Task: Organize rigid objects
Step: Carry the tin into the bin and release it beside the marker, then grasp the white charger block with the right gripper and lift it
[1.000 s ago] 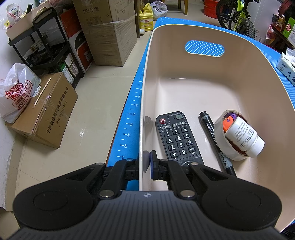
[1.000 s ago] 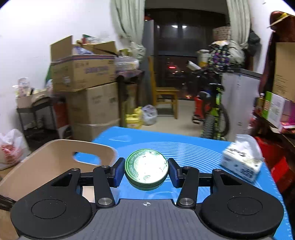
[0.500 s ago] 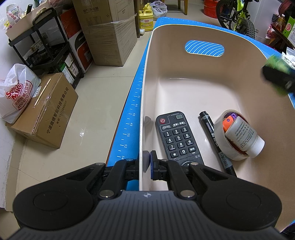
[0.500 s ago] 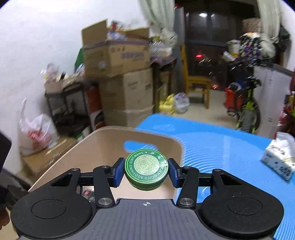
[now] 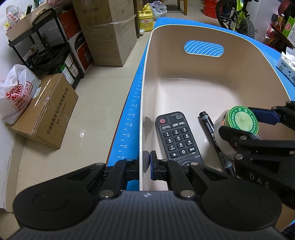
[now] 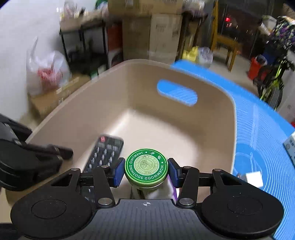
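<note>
A beige bin (image 5: 166, 73) (image 6: 184, 73) stands on a blue mat (image 6: 258, 129). In it lie a black remote (image 5: 177, 136) (image 6: 105, 153), a black marker (image 5: 213, 136) and a tape roll with a white bottle, mostly hidden. My left gripper (image 5: 147, 160) is shut on the bin's left wall. My right gripper (image 6: 146, 169) is shut on a green ointment tin (image 6: 146, 165) (image 5: 241, 120) and holds it inside the bin above the tape roll.
Cardboard boxes (image 5: 110, 33), a black shelf cart (image 5: 46, 46) and a plastic bag (image 5: 16, 92) stand on the floor left of the table. A tissue pack (image 5: 287, 64) lies on the mat right of the bin. A bicycle (image 5: 239, 14) is behind.
My right gripper has carried the green tin left and down from above the mat into the bin, over the tape roll. My left gripper has stayed clamped on the bin wall.
</note>
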`<action>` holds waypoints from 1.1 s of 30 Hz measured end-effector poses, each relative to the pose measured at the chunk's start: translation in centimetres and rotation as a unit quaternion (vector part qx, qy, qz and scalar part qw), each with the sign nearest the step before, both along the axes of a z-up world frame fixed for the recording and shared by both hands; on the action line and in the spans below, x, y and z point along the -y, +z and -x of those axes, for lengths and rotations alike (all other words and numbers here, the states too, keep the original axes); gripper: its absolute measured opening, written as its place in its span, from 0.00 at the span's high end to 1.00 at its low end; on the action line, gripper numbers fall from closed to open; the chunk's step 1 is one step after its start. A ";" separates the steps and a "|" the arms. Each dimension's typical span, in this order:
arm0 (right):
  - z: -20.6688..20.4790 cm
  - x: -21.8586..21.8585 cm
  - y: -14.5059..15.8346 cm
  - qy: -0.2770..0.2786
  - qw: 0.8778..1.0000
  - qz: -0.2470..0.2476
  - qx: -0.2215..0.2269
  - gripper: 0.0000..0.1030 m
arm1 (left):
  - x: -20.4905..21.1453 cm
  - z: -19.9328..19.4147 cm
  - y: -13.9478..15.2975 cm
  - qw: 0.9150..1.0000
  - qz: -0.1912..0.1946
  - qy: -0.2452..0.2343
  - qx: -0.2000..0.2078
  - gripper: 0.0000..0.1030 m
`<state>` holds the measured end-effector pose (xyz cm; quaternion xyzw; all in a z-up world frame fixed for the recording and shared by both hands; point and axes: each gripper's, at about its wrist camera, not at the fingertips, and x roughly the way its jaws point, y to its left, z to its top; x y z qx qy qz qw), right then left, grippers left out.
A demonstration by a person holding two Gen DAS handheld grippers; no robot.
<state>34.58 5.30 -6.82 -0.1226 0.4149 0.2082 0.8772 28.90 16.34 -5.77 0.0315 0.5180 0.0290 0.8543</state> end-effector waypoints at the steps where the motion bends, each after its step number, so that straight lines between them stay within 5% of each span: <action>1: -0.1 -0.2 0.0 0.001 1.000 0.004 -0.002 0.47 | 0.0 0.0 0.0 1.000 0.000 0.000 0.000 0.93; 7: -0.2 -0.4 -0.3 0.002 1.000 0.017 -0.016 0.44 | 0.0 0.1 0.1 1.000 0.001 0.000 0.001 0.93; 14: 0.7 0.8 1.0 0.003 0.999 -0.030 0.022 0.20 | -0.1 0.1 0.1 1.000 0.001 0.001 0.000 0.92; 27: 1.3 8.2 5.1 -0.074 0.987 -0.089 0.111 0.19 | -0.2 0.1 0.1 1.000 0.000 0.000 0.000 0.92; 33: 0.0 12.7 5.5 -0.134 0.979 -0.072 0.135 0.18 | -0.2 0.1 0.1 1.000 0.000 0.000 0.000 0.92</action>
